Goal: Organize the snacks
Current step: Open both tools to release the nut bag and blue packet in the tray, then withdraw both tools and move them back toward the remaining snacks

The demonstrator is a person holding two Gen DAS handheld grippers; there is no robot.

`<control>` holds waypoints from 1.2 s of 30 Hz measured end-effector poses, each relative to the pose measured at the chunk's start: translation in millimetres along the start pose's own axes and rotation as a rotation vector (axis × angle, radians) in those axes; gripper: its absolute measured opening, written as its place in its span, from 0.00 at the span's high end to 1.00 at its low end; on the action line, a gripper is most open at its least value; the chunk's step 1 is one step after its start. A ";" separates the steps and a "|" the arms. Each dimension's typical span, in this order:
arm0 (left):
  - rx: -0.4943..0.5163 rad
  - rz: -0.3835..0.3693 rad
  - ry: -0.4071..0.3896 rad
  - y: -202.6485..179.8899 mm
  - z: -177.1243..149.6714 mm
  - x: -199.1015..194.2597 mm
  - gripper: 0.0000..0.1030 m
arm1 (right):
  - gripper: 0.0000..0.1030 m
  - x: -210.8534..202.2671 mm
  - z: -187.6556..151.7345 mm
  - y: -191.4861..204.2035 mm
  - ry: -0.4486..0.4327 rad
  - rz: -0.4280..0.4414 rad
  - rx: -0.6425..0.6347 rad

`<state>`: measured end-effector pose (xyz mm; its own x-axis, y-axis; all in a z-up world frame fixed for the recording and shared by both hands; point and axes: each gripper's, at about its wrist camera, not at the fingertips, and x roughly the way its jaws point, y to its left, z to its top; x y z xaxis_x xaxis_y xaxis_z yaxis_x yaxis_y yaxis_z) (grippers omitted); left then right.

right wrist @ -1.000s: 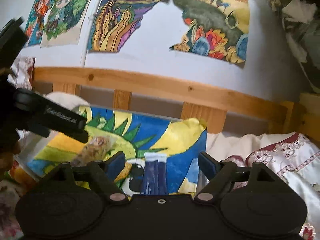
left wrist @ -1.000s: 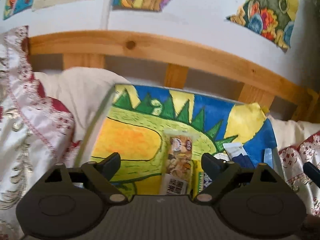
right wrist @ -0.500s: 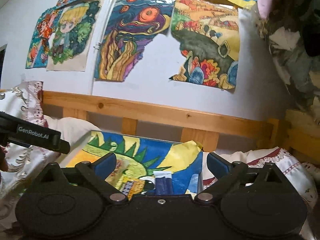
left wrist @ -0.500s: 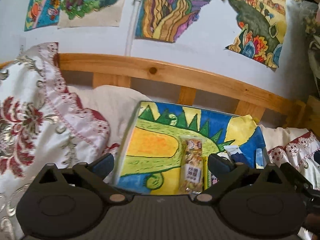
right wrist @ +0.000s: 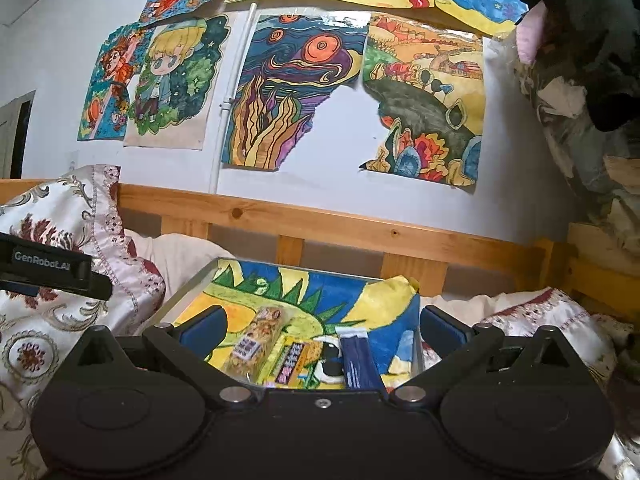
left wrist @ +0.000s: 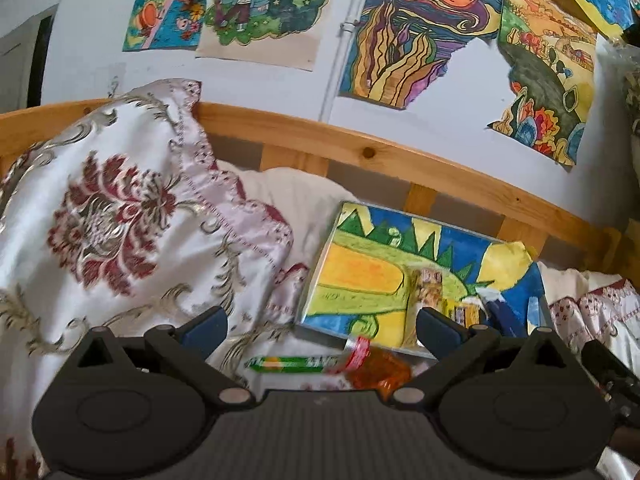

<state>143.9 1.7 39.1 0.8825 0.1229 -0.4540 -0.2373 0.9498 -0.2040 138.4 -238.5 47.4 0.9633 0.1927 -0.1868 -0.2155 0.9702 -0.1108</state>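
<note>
Both the left gripper [left wrist: 322, 326] and right gripper [right wrist: 322, 326] have just been opening, jaws wide and empty. The green candy stick [left wrist: 294, 363] on the bed looks light and slippery; pinch it mid-length.

I see a pale wall [right wrist: 340, 184] hung with coloured drawings [right wrist: 288, 92], several torn at the lower edge, and a thin white pipe [right wrist: 230, 100] running down between them. Below it, a pine bed rail [right wrist: 332, 228] with short uprights spans my view. An embroidered white and maroon pillow [left wrist: 120, 208] leans against the rail at left. A dark doorway [left wrist: 38, 60] shows at far left. Light is soft and even.
</note>
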 end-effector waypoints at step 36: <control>-0.001 0.067 0.204 27.9 -72.5 -37.6 0.01 | 0.01 -56.3 -56.2 9.3 0.319 0.089 0.133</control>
<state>74.6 2.7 -12.4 0.7643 0.1248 -0.6327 -0.2929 0.9412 -0.1681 73.2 -248.6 2.1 0.8388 0.2422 -0.4876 -0.2536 0.9663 0.0437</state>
